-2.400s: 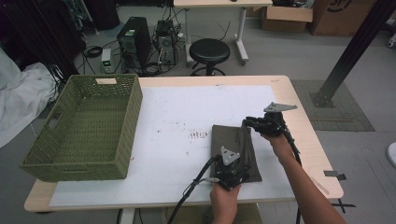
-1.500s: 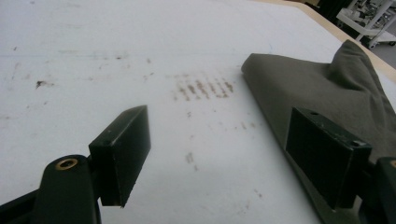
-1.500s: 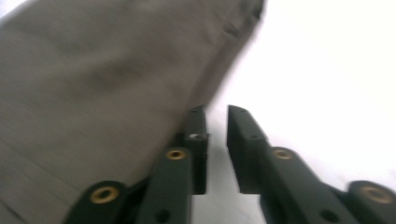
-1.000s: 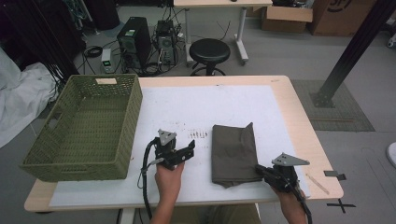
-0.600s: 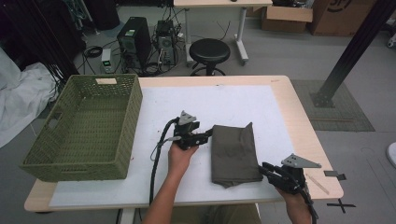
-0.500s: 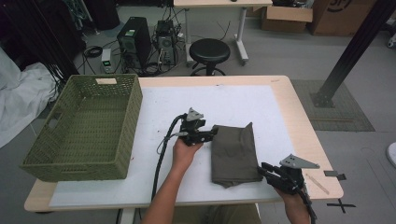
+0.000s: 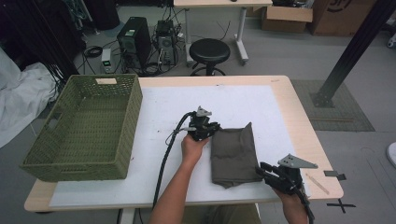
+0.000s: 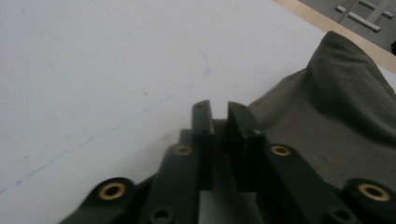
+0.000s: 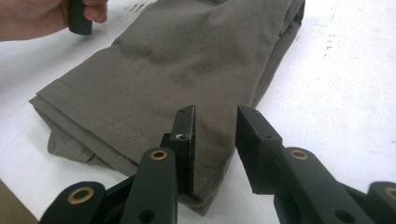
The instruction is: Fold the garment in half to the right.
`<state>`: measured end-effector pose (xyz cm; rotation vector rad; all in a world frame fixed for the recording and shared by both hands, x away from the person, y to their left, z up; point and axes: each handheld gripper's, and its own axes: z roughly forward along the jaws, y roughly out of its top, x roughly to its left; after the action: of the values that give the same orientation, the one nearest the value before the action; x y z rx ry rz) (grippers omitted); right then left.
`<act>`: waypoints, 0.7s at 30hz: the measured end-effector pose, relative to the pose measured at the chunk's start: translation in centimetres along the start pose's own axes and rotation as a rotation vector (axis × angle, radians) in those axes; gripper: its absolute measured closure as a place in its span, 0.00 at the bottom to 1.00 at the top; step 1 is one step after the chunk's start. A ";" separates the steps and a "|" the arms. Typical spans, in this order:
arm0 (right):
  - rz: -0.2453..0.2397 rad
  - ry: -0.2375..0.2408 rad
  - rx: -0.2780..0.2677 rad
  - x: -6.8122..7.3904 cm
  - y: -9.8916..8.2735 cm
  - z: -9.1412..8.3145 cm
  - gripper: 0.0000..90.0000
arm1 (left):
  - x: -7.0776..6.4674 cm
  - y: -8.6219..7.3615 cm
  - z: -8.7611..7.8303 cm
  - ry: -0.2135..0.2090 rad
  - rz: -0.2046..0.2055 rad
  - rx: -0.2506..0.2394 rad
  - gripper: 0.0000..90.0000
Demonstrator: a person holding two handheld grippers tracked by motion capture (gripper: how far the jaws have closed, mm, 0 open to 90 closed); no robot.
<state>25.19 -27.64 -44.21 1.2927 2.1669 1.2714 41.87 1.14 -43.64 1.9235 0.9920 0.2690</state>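
Note:
A folded olive-brown cloth (image 7: 233, 154) lies on the white mat, right of centre. My left gripper (image 7: 213, 130) is at the cloth's far left corner. Its jaws have just been closing, and in the left gripper view (image 8: 219, 109) they stand almost together with the cloth's (image 8: 336, 116) edge pinched in the narrow gap. My right gripper (image 7: 259, 169) sits low at the cloth's near right corner. Its jaws (image 9: 217, 116) have just been opening and stand apart over the hem of the cloth (image 9: 187, 60), not pressing on it.
A green woven basket (image 7: 133, 107) stands at the table's left end. The white mat (image 7: 163, 107) covers most of the wooden table (image 7: 299, 107). The left hand (image 9: 32, 18) appears at the far side of the cloth. A thin stick (image 7: 317, 183) lies by the right edge.
The left hand has travelled right from the open mat to the cloth's corner, and its jaws have come together there. The right gripper stayed at the near corner, with its jaws parted.

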 end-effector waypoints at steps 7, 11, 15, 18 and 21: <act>0.028 -0.026 0.067 -0.1 -0.4 0.8 0.94 | 0.1 -0.6 -0.6 0.032 -0.053 -0.037 0.96; 0.045 -0.037 0.069 -0.2 -0.6 0.7 0.97 | 0.4 -1.3 -0.9 0.061 -0.098 -0.055 0.95; 0.078 -0.048 0.068 -0.1 -0.7 0.6 0.97 | 0.6 -1.8 -1.1 0.081 -0.140 -0.071 0.95; 0.089 -0.054 0.082 -0.1 -0.4 0.5 0.88 | 1.3 -1.7 -1.6 0.105 -0.200 -0.084 0.80; 0.052 -0.079 0.017 -0.8 1.1 0.3 0.82 | 1.4 -1.6 -2.3 0.127 -0.185 -0.099 0.69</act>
<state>26.39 -27.92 -43.63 1.3905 2.1066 1.2032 40.68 4.03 -43.90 1.7296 1.2099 0.3304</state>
